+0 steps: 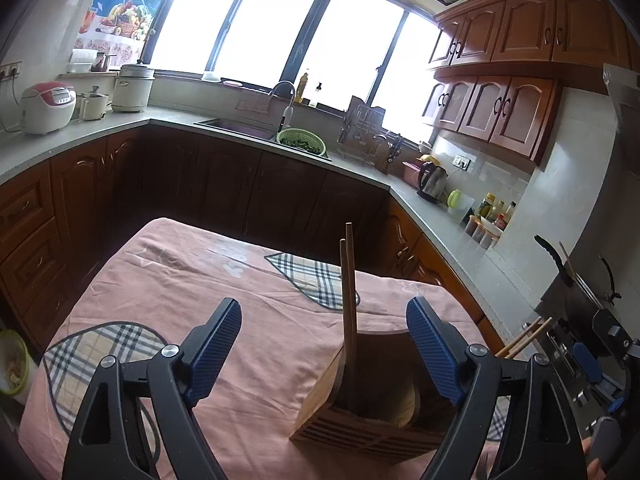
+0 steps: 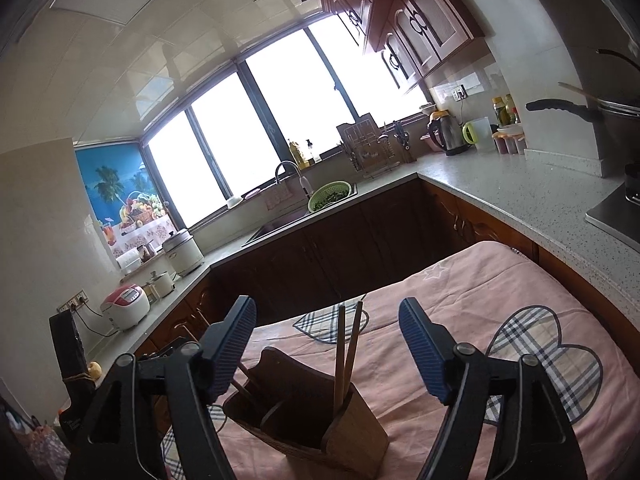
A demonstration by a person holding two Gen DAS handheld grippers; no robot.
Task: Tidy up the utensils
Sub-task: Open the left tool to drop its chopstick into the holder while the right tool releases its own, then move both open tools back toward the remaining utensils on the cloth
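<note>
Left wrist view: both my tongs, left (image 1: 324,350) and right (image 2: 328,350), gape empty around the holder (image 1: 360,408), chopsticks (image 1: 349,304) upright inside — drop done, I reckon; next, hunt another utensil.

Wooden slatted utensil holder (image 1: 360,420) base cut off by bottom edge, brown wooden chopsticks (image 2: 346,356) lower ends hidden inside it, small condiment bottles' (image 1: 496,210) labels unreadable
</note>
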